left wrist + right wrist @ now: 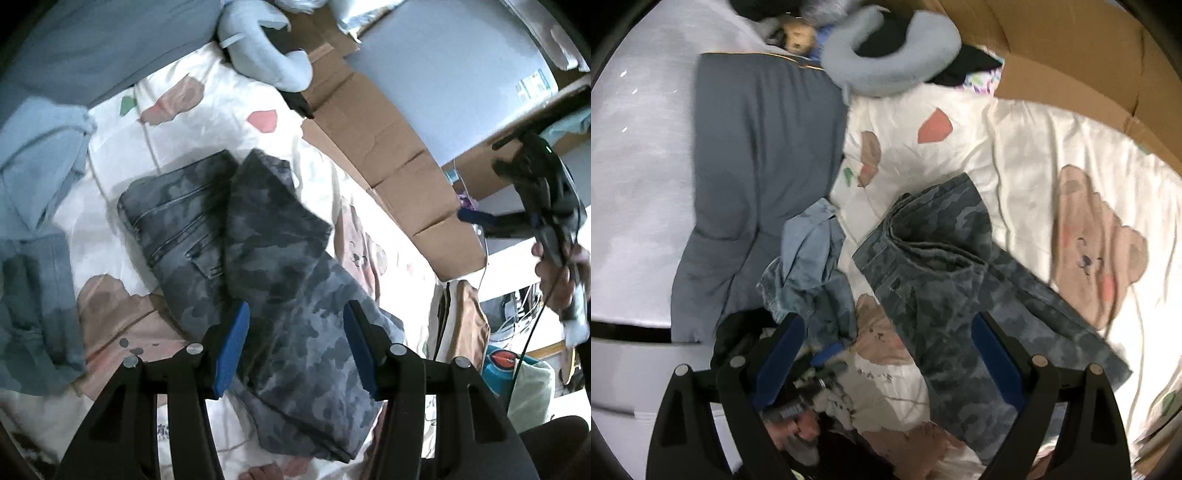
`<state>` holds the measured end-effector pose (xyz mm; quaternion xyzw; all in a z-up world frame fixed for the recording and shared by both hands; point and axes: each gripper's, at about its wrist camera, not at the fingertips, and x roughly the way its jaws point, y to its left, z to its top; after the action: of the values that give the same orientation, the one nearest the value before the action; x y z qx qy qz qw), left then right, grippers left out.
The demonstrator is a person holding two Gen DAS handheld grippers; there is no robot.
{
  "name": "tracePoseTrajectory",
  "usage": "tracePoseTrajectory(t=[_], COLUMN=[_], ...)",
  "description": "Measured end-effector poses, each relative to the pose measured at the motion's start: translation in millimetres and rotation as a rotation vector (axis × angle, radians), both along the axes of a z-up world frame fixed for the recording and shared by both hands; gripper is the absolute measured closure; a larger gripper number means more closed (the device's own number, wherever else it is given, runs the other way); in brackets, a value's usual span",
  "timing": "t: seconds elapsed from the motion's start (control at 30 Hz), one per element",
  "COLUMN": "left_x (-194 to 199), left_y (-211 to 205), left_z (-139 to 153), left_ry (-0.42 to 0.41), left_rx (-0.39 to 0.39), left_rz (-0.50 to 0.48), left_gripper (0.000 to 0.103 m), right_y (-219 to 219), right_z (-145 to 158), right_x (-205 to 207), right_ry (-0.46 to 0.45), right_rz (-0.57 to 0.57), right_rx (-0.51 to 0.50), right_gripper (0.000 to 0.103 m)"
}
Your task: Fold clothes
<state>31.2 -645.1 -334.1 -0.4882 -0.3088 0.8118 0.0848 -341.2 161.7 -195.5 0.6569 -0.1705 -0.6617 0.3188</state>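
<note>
My left hand-held gripper [295, 325] hovers over the camouflage jeans [258, 236], jaws spread wide, blue pads either side of the upper leg panel, gripping nothing. My right hand-held gripper [890, 354] is likewise wide open and empty; in the left wrist view it is lifted well away to the side, off the bed. The jeans lie on the bear-print bedsheet [1015, 147], already doubled: legs laid one over the other, then the lower length turned back across the seat, so the waistband and back pocket show beside the folded-over panel. The top layer sits skewed, its end overhanging towards me; I judge both grippers are clear of the cloth because the layers rest under their own weight. Whether another fold is intended I cannot tell. Count: one pair of camouflage jeans; one crumpled light denim garment [812, 266] just beside it, unfolded; one grey quilt [757, 147]; one pale blue neck pillow [897, 55]; cardboard [388, 147] along the bed edge.
</note>
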Motion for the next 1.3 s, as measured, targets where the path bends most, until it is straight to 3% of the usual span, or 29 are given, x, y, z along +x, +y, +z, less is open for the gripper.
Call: tracePoseTrajectory(t=[0.07,0.3,0.4,0.7,0.93,1.17,1.3], left_x=[-6.6,-24.9,-34.5,-65.3,-74.3,-78.6,-78.2], left_y=[4.6,6.9,1.3,-5.7,-5.5,-0.7,-3.8], left_z=[14.0,31.7,29.2,0.9,-30.5,-66.7,-81.3], left_ry=[-0.019,-0.114,-0.114,-0.119,-0.083,-0.076,-0.068], left_rx=[-0.02,-0.118,-0.128,-0.171,-0.144,-0.101,-0.068], left_rz=[-0.015,-0.074,-0.081,-0.146,-0.13,-0.108,-0.084], left_gripper=[0.049,0.05,0.049,0.049,0.049,0.049,0.049], right_y=[14.3,40.1,34.7,14.6,-10.6,-23.2,-31.4], right_z=[7.1,-18.0,-58.4,-181.7,-201.8,-229.1,-236.4], right_x=[9.6,36.5,49.4,87.3,85.0,77.3,70.6], right_ry=[0.029,0.051,0.048,0.053,0.118,0.103,0.101], right_rz=[0.013,-0.051,-0.116,-0.348,-0.314,-0.341,-0.319], right_rx=[0.003,-0.092,-0.138,-0.209,-0.188,-0.201,-0.208], right_gripper=[0.011,0.016,0.017,0.03,0.03,0.031,0.049])
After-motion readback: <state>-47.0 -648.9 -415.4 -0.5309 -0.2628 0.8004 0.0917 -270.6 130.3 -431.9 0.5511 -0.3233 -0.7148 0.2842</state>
